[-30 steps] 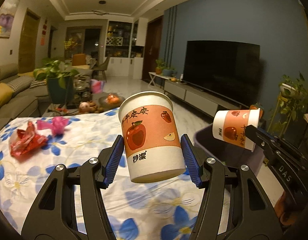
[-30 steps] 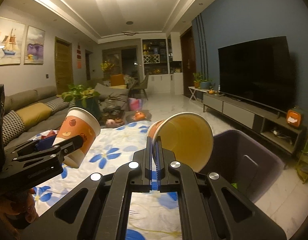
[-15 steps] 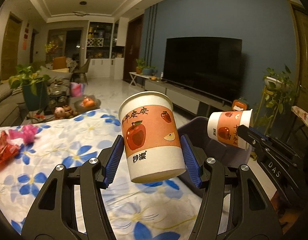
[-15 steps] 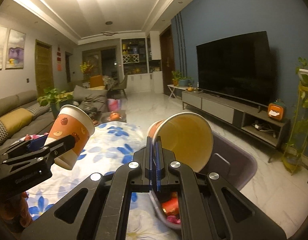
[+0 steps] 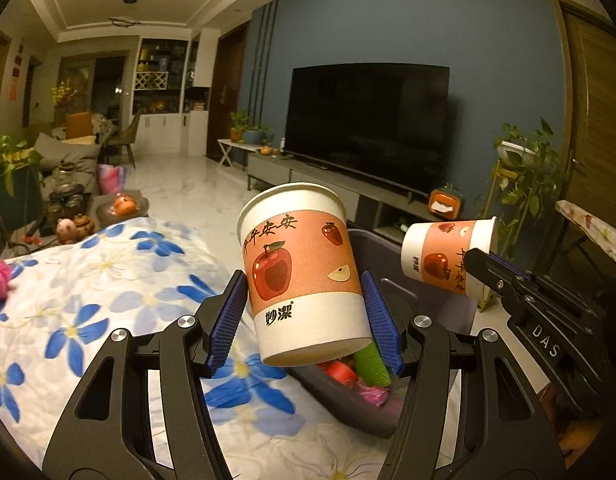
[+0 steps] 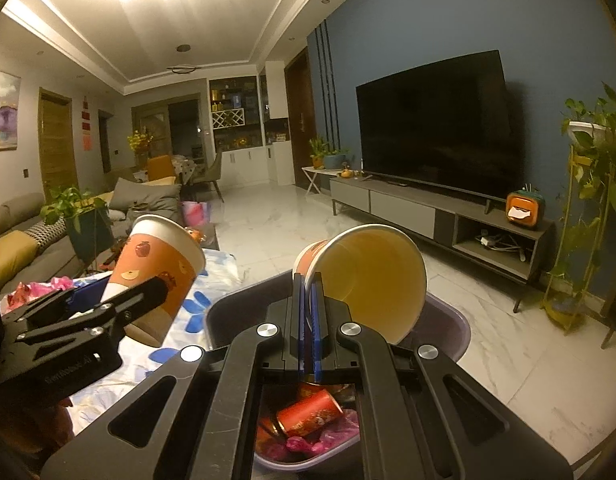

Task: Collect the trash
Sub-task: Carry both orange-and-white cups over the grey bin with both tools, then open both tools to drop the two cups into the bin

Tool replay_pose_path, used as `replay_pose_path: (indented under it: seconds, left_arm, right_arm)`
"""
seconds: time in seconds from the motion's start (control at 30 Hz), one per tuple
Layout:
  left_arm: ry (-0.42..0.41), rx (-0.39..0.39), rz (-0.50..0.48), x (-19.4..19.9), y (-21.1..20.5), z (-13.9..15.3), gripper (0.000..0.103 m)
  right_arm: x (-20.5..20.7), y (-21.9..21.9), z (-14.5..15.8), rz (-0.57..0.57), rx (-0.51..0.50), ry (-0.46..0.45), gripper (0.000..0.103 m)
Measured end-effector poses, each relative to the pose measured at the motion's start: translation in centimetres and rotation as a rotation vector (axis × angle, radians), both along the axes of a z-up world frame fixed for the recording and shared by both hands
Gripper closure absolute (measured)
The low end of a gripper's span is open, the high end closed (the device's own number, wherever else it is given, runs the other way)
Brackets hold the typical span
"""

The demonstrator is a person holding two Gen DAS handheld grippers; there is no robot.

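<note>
Jaws clamp 2 apple-print cups point(image 5: 304, 268) labelled 妙潔 above bin point(image 6: 448, 320).

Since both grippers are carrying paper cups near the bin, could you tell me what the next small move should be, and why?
Probably open the right gripper to drop its cup. It pinches that cup by the rim, mouth tilted toward the camera, directly above the grey bin, which already holds a red can. The left gripper holds its cup nearer the bin's edge.
</note>
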State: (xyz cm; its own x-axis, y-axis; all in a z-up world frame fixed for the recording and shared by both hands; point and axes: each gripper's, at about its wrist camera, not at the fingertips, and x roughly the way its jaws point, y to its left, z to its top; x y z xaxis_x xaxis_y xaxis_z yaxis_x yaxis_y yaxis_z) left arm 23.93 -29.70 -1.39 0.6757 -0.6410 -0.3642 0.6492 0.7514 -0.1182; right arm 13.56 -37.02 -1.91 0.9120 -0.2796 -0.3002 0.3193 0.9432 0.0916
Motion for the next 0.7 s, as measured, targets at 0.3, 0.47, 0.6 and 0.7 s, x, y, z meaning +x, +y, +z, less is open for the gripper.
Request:
replay_pose_path:
  seconds: [0.3, 0.47, 0.6, 0.7]
  left_arm:
    - [0.036, -0.009, -0.042, 1.2, -2.8, -1.1, 0.045]
    - [0.046, -0.007, -0.053, 1.3, -3.7, -1.6, 0.044]
    - [0.062, -0.008, -0.064, 1.3, -4.2, -2.2, 0.044]
    - [0.082, -0.013, -0.070, 1.7, -4.2, -2.6, 0.044]
  right_arm:
    - [1.1, -1.3, -0.6, -0.025, -0.001, 0.012, 0.099]
    - [1.5, -1.7, -1.0, -0.038, 0.006, 0.019, 0.099]
    - [1.9, -1.9, -0.8, -0.045, 0.008, 0.024, 0.099]
    - [2.0, -2.1, -0.9, -0.046, 0.014, 0.025, 0.099]
